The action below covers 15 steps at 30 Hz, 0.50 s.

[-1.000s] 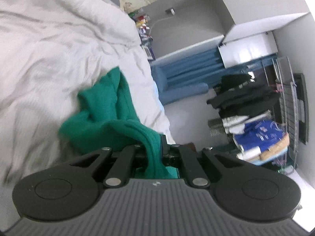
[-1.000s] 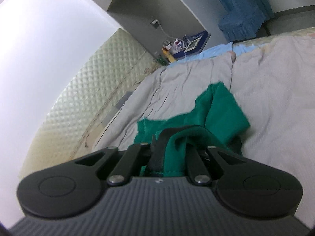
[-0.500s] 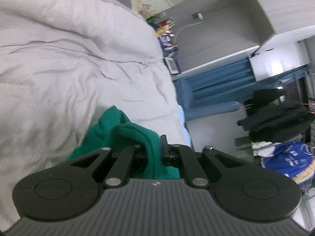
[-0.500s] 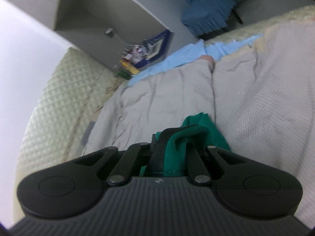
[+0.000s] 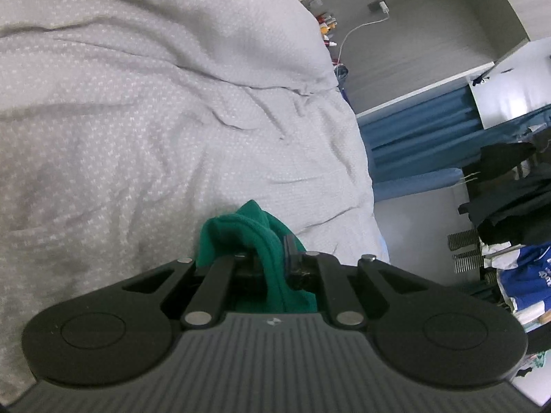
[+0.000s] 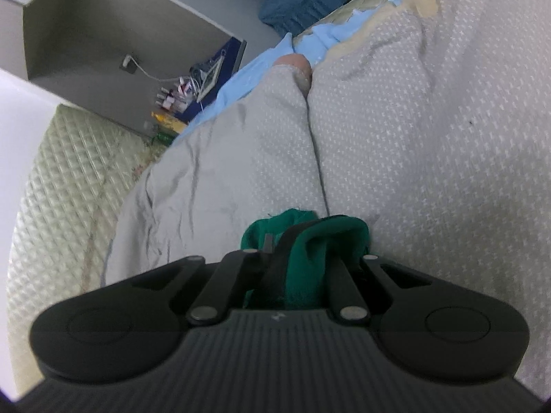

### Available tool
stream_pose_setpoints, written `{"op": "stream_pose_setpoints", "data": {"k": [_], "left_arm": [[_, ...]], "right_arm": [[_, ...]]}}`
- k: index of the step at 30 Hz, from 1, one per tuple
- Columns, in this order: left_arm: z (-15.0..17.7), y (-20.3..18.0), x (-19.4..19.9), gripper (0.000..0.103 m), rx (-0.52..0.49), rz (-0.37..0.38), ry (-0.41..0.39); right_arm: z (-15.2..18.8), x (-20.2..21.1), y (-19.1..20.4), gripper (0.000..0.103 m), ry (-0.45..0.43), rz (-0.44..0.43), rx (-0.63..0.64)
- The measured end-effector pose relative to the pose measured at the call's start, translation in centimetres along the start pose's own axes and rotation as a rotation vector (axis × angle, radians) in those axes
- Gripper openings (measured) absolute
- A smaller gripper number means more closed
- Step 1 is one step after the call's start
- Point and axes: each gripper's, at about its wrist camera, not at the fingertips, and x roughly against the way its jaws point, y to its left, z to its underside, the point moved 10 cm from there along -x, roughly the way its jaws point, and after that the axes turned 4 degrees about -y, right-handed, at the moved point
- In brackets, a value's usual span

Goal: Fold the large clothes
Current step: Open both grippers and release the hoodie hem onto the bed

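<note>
A green knit garment (image 5: 253,232) is bunched between the fingers of my left gripper (image 5: 272,258), which is shut on it above the grey bedspread (image 5: 137,120). In the right wrist view, my right gripper (image 6: 303,251) is shut on another part of the same green garment (image 6: 320,241), also above the grey bedspread (image 6: 430,137). Only a small fold of the garment shows past each gripper; the rest hangs out of sight below.
A grey pillow (image 5: 206,24) lies at the bed's head. A quilted headboard (image 6: 62,189) stands on the left. A grey shelf niche (image 6: 120,34) holds small bottles. Blue curtains (image 5: 423,137) and a clothes rack (image 5: 509,213) stand beside the bed.
Both grippers have lifted with the garment. The green cloth that lay spread on the bed has dropped out of view, leaving only a small fold at each gripper.
</note>
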Motion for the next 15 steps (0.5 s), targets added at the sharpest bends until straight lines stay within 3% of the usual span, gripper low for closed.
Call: {"op": "stream_pose_setpoints", "data": {"k": [3,5,6,7,8,10,11,13,15], "left_arm": [[0.2,-0.7,0.5,0.016,-0.022,0.014,-0.002],[0.4,-1.0,1.2,0.049,-0.012,0.028,0.000],[0.4,-1.3,1.8,0.078,-0.012,0.044,-0.004],[0.4,-1.7,2.6,0.090,-0.019,0.060,-0.019],[0.5,-2.2,3.4,0.090,-0.031,0.078,-0.034],[0.9,-3.3,5.1,0.091,-0.050,0.117,-0.034],[1.2,-3.9,5.9,0.091,-0.065,0.133,-0.033],[1.7,-5.0,7.5,0.092,-0.131,0.123,-0.050],[2.2,-5.8,8.5,0.092,-0.223,0.062,-0.078]], "right_arm": [[0.3,0.9,0.3,0.012,-0.019,-0.009,-0.007],[0.5,1.6,0.7,0.016,-0.033,-0.008,0.006],[0.6,2.0,1.1,0.020,-0.039,-0.003,0.018],[0.7,2.5,1.5,0.028,-0.046,0.003,0.036],[0.8,3.0,2.0,0.034,-0.053,0.006,0.063],[1.1,4.4,3.3,0.064,-0.079,-0.012,0.118],[1.3,5.3,3.9,0.069,-0.098,-0.024,0.136],[1.6,6.9,4.8,0.073,-0.141,-0.032,0.170],[1.7,8.8,5.8,0.073,-0.187,-0.033,0.203]]}}
